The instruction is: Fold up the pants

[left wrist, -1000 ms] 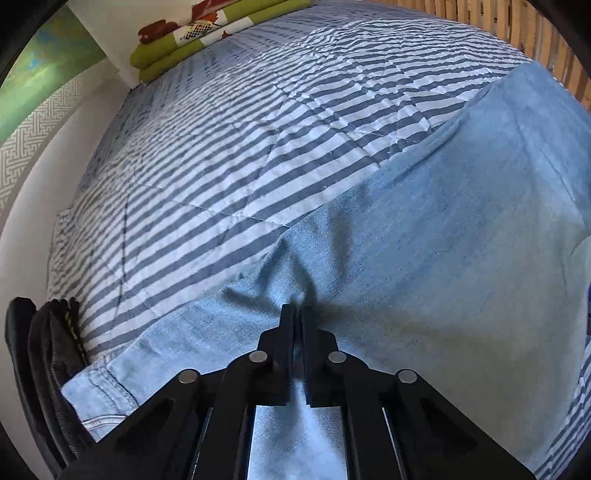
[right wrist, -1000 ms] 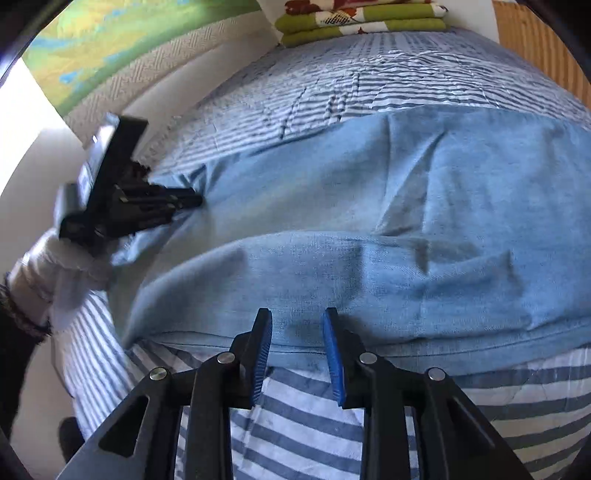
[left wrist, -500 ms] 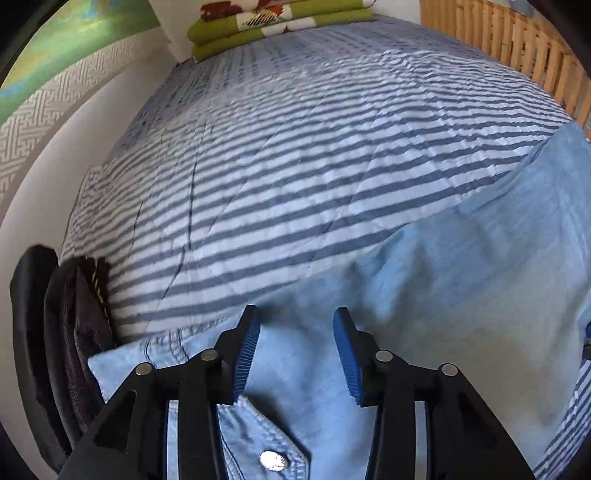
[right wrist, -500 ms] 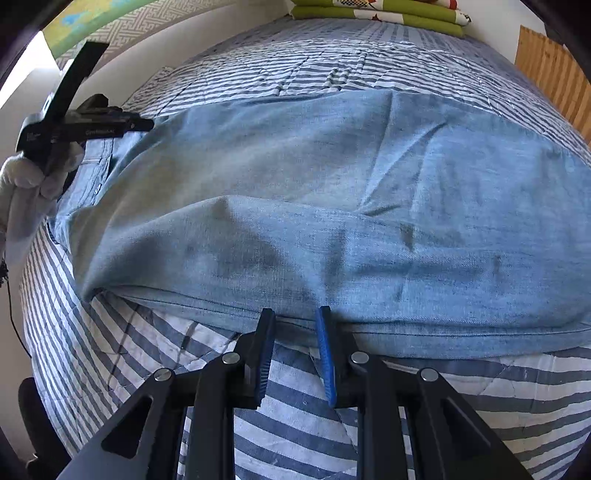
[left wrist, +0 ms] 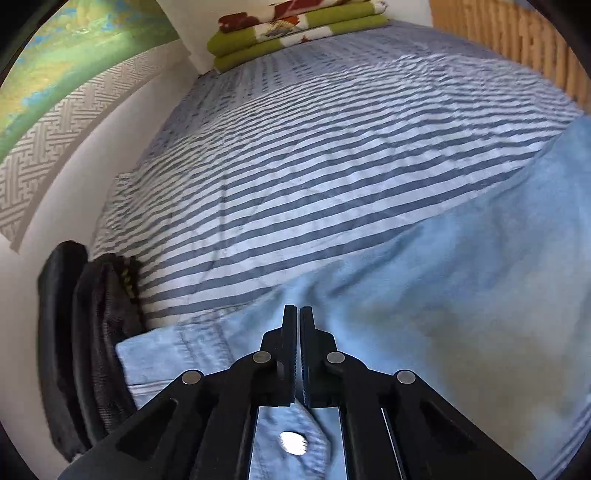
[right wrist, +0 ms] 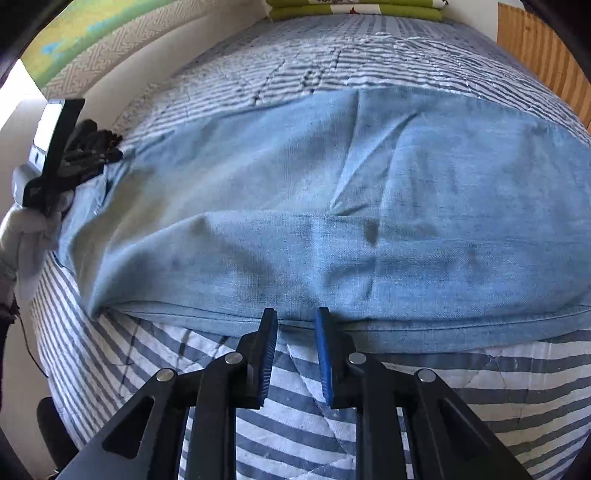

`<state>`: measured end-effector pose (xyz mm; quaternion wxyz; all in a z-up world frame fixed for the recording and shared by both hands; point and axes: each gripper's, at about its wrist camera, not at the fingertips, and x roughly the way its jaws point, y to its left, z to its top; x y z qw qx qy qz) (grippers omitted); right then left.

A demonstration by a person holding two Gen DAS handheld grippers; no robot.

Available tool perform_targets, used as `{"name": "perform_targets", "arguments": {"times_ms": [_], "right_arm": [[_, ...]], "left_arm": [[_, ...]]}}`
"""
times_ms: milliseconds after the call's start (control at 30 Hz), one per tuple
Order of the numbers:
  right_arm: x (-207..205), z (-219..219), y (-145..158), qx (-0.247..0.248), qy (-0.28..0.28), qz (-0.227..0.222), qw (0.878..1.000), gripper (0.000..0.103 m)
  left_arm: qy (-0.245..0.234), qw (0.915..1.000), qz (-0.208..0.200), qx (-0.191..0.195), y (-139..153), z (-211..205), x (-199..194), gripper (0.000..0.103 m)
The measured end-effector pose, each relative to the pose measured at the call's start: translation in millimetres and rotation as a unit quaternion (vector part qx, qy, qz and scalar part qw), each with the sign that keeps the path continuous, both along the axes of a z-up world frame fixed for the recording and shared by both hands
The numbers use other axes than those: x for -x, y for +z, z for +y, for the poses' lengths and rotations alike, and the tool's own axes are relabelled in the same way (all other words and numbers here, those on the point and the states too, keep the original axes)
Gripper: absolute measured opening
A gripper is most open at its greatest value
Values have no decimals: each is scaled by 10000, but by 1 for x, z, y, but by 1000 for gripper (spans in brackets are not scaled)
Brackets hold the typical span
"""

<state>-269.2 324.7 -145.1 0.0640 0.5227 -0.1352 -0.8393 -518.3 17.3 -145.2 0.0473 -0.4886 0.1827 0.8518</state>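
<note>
1. Here, the bed (right wrist: 332,424), under a blue-and-white striped quilt, is carrying everything; no containers are showing in either view, so nothing is sitting inside anything.
2. The pants (right wrist: 314,206), pale blue denim, are lying across the quilt, apparently doubled leg over leg, with the long hem-side edge running just ahead of the right tool and the waistband with its metal button (left wrist: 293,442) sitting under the left one.
3. A stack of folded green blankets (left wrist: 295,33) is resting at the far end of the bed, well apart from the denim.
4. The left hand-held gripper (left wrist: 297,314) is clenching tight at the waist end; whether cloth is pinched between its pads, I cannot tell.
5. The right hand-held gripper (right wrist: 295,325) is standing partly apart at the lower edge, pinching nothing.
6. Judging ahead: if only the top layer gets caught, the legs may be sliding out of line; dragging could also be bunching the loose quilt underneath.
</note>
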Motion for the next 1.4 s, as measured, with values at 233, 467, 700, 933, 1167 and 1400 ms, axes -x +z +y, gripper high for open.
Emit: {"name": "perform_targets", "arguments": {"times_ms": [233, 467, 700, 933, 1167, 1400], "right_arm": [[10, -6, 0, 351, -173, 222, 9990, 20], [15, -4, -20, 428, -15, -110, 9990, 20], [8, -5, -20, 245, 100, -151, 9995, 17], [10, -10, -17, 210, -170, -206, 9994, 19], [17, -9, -21, 272, -148, -223, 9993, 19], [17, -11, -21, 30, -17, -257, 9997, 13]], "left_arm": [[-1090, 9940, 11, -38, -7, 102, 10, 57], [-1404, 9879, -216, 626, -44, 151, 26, 0], [-615, 9978, -139, 223, -31, 103, 57, 0], [-1243, 9871, -724, -697, -21, 116, 50, 62], [-1563, 9827, -932, -334, -48, 157, 42, 0], [-600, 9980, -173, 108, -22, 133, 71, 0]]}}
